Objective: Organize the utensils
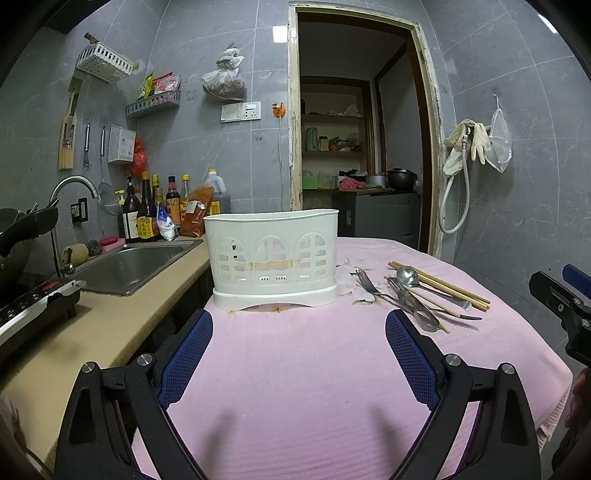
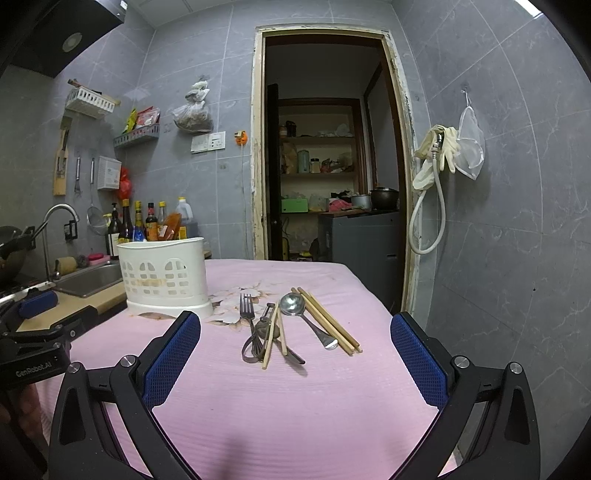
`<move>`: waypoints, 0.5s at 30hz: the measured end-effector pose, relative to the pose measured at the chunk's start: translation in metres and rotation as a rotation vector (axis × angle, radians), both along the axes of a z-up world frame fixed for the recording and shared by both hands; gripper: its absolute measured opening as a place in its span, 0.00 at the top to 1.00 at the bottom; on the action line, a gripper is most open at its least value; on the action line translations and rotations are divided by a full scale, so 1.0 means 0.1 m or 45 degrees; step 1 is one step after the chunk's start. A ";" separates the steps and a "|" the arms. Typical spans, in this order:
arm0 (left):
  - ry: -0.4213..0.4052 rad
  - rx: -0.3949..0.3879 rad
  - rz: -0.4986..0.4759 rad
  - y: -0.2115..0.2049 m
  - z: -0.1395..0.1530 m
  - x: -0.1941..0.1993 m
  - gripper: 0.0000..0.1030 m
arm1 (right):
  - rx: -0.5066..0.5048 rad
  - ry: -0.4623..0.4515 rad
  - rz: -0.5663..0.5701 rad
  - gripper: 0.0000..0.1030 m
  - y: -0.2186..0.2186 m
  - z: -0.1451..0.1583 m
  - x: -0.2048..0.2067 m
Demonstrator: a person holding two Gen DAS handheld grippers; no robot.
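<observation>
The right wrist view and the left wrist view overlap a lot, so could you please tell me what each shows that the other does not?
Only the right wrist view shows the range hood overhead and the floral print on the cloth. Only the left wrist view shows the induction cooker beside the sink. Both share the white utensil holder, fork, spoon, chopsticks and pink tablecloth; both grippers are open and empty.

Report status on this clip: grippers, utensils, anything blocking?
Left gripper open, empty. Right gripper open, empty. Utensils loose on cloth, beside the caddy. Nothing in the way.
</observation>
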State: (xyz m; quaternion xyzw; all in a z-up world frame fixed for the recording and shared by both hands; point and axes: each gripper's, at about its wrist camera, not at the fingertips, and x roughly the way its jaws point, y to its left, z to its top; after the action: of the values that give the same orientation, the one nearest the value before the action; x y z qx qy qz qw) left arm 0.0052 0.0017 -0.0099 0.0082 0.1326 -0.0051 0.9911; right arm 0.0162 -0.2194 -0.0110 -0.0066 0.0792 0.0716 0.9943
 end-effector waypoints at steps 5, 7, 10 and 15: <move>0.001 0.000 0.001 0.01 -0.01 0.00 0.11 | 0.000 0.000 0.000 0.00 0.00 0.00 0.00; 0.002 0.000 0.001 0.01 -0.02 0.00 0.11 | 0.000 0.001 0.000 0.00 0.01 0.00 -0.01; 0.003 0.000 0.001 0.01 -0.02 0.00 0.11 | 0.000 0.000 0.000 0.00 0.01 0.00 -0.01; 0.006 -0.001 0.000 0.01 -0.04 0.00 0.11 | 0.000 0.001 0.000 0.00 0.01 0.00 -0.01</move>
State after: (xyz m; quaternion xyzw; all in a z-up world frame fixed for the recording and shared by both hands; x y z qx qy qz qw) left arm 0.0053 0.0025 -0.0140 0.0078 0.1350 -0.0051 0.9908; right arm 0.0155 -0.2184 -0.0112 -0.0065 0.0796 0.0716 0.9942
